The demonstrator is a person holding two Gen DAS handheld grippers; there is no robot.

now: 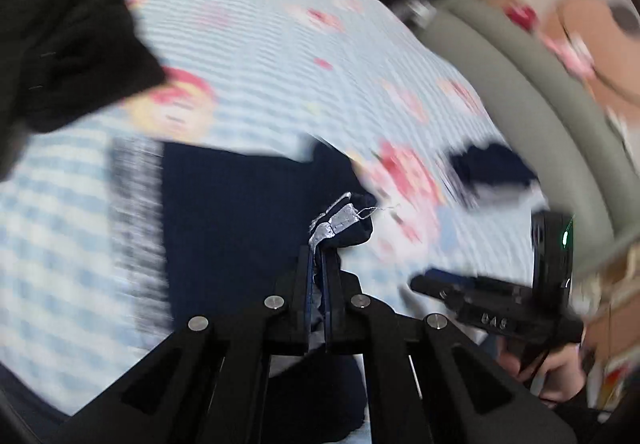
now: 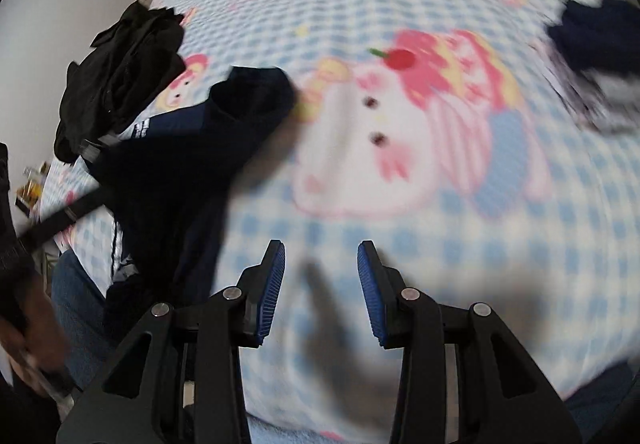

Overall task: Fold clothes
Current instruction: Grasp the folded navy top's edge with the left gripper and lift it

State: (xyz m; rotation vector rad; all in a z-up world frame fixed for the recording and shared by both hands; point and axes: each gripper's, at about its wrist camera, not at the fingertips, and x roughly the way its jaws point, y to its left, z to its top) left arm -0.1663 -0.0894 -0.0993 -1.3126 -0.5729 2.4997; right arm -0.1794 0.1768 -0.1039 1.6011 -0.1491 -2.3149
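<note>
My left gripper [image 1: 319, 256] is shut on the edge of a navy garment [image 1: 232, 211], pinching a fold with a silver-grey trim; the cloth hangs and spreads over the bed to the left. In the right wrist view the same navy garment [image 2: 180, 163] lies at the left, with white stripes at its edge. My right gripper [image 2: 321, 264] is open and empty, its blue pads [image 2: 276, 284] above the bedspread, to the right of the garment. The right gripper's body [image 1: 500, 308] shows in the left wrist view. Both views are blurred.
A blue-checked cartoon bedspread [image 2: 400, 171] covers the bed. A black pile of clothes [image 2: 120, 75] lies at the far left, also in the left wrist view [image 1: 68, 47]. Another dark folded garment [image 2: 600, 47] lies at the right. A grey bed rim [image 1: 520, 83] curves along the right.
</note>
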